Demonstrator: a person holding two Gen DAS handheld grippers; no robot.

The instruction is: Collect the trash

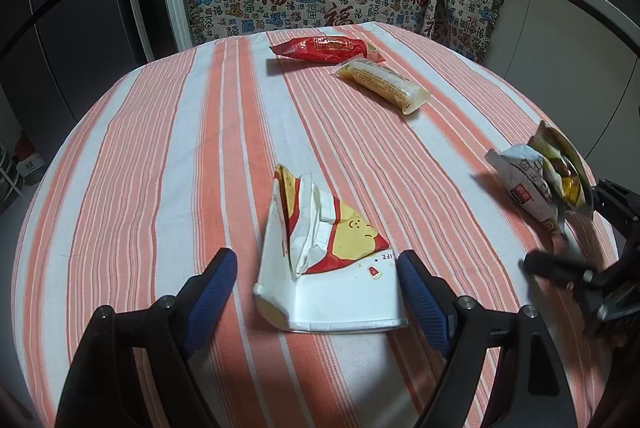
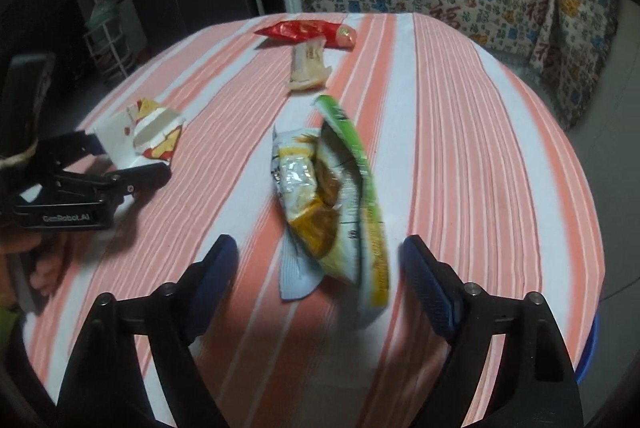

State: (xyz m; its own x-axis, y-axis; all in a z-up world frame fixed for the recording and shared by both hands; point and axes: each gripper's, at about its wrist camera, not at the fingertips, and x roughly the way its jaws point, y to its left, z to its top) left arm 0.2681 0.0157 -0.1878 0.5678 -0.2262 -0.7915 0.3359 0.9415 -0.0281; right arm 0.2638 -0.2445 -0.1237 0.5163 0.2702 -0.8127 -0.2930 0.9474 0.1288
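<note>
Straddling the crushed paper carton [image 1: 320, 260] at six o'clock with left gripper [image 1: 316, 272] fingers apart, unclamped, ready to close, while right gripper [image 2: 320, 260], fingers likewise apart, flanks the torn snack bag [image 2: 332, 203], both on the striped tablecloth [image 1: 160, 147].

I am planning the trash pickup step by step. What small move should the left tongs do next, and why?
Probably close the left tongs on the crushed white paper carton with red and yellow print: it already lies between the open blue pads, unheld.
</note>
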